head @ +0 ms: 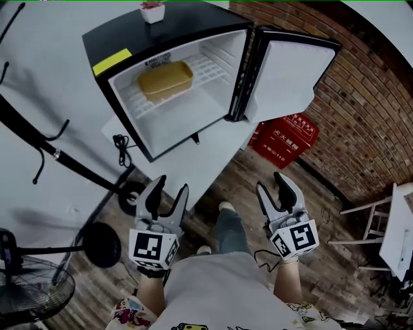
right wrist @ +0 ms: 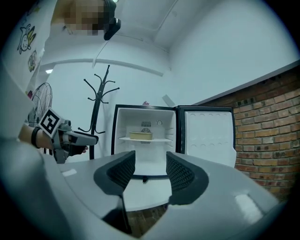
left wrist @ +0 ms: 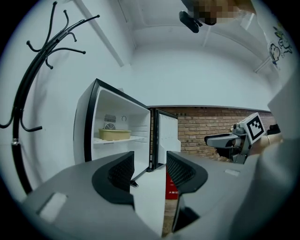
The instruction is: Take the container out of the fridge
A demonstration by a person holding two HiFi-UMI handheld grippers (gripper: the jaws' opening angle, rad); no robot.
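Approach step. Fridge (head: 129, 35) open, container (head: 165, 80) untouched on its shelf. Left gripper (head: 171, 185) and right gripper (head: 270, 182) well back, fingers wide, empty. Next: reach in, straddle the container.

The fridge (head: 187, 126) front is free to enter, its door (head: 287, 74) standing aside right.

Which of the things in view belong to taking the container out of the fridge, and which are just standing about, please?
Belonging to the job: yellow container on the shelf; fridge, door open; left gripper and right gripper, both open and empty.
Just standing about: red crate; coat stand; fan; small pot on the fridge top.
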